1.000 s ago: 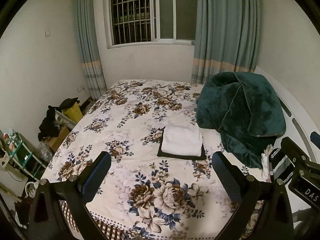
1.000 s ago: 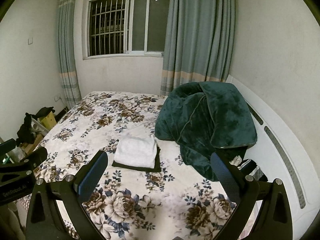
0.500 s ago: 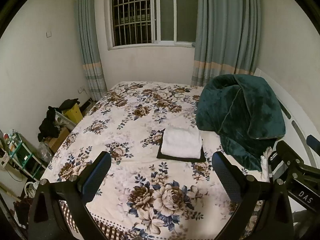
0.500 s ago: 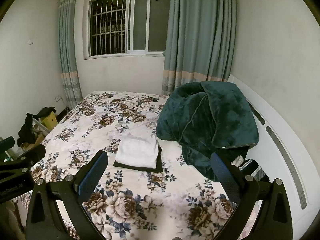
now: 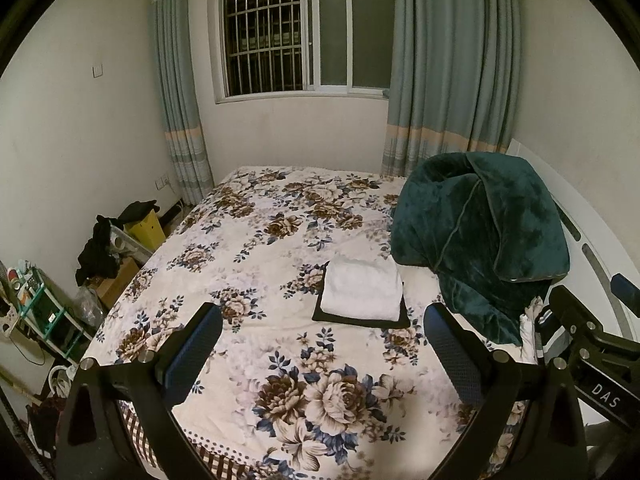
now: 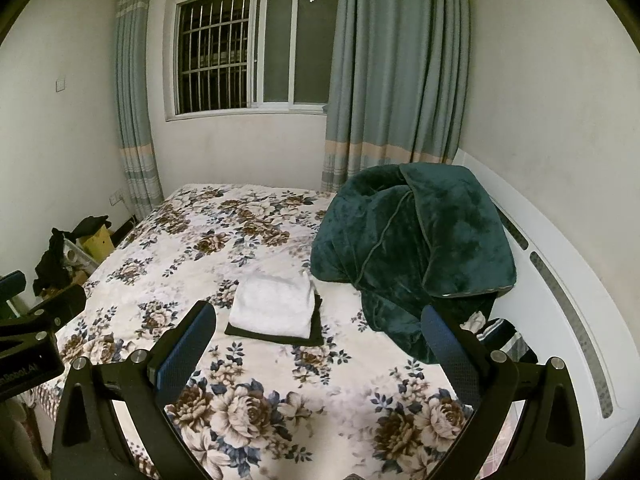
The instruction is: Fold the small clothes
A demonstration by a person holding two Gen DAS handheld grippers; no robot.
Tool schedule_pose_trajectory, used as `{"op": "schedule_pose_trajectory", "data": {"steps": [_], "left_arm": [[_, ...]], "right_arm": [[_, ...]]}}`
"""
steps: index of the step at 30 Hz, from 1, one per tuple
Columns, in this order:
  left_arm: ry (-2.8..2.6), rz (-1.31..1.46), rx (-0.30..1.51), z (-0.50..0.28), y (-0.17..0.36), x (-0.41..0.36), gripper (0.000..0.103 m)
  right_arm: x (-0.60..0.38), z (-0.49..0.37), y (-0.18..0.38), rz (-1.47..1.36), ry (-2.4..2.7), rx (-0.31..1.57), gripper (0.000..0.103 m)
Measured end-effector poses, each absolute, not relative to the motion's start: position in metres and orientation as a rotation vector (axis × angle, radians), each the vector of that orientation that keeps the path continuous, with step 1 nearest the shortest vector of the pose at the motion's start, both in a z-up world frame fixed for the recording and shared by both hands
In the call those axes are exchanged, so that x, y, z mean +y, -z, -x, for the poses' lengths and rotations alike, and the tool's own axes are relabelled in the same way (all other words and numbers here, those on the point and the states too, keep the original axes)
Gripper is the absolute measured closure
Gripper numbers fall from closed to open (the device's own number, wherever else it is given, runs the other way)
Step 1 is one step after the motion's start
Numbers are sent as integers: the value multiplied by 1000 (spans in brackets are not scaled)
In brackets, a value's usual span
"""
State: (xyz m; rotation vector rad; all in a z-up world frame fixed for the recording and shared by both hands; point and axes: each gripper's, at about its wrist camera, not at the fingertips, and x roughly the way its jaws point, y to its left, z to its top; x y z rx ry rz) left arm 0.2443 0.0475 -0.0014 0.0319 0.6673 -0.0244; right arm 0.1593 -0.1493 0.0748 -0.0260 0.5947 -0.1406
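Observation:
A folded white garment (image 5: 362, 290) lies on a folded black garment (image 5: 360, 322) in the middle of the floral bed (image 5: 256, 240); the stack also shows in the right wrist view (image 6: 274, 306), white on black (image 6: 276, 338). My left gripper (image 5: 322, 354) is open and empty, held above the bed's near end, short of the stack. My right gripper (image 6: 318, 348) is open and empty, to the right of the left one, also short of the stack. More small clothes (image 6: 486, 326) lie partly hidden by the green blanket.
A bulky dark green blanket (image 5: 480, 236) is heaped at the bed's right side against the white headboard (image 6: 560, 280). Boxes, dark clothes and a small shelf (image 5: 40, 312) crowd the floor at the left. A window and curtains stand behind the bed.
Both grippers have drawn back and risen slightly from the bed; the stack looks a little farther away. Both stay open and empty.

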Motion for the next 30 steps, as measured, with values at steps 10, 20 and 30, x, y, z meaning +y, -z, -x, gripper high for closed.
{"op": "schedule_pose_trajectory", "data": {"steps": [10,20,30], "left_arm": [[25,-33,668,-246,1,47,0],[24,-34,667,-247,0,45,0],[24,-33,667,-245,1,45,0]], "right_arm": [[-150,-159,-75,25,142,594,0],[-150,-158,-74,25,141,594,0],[-150,-157,-74,24,143,593,0]]}}
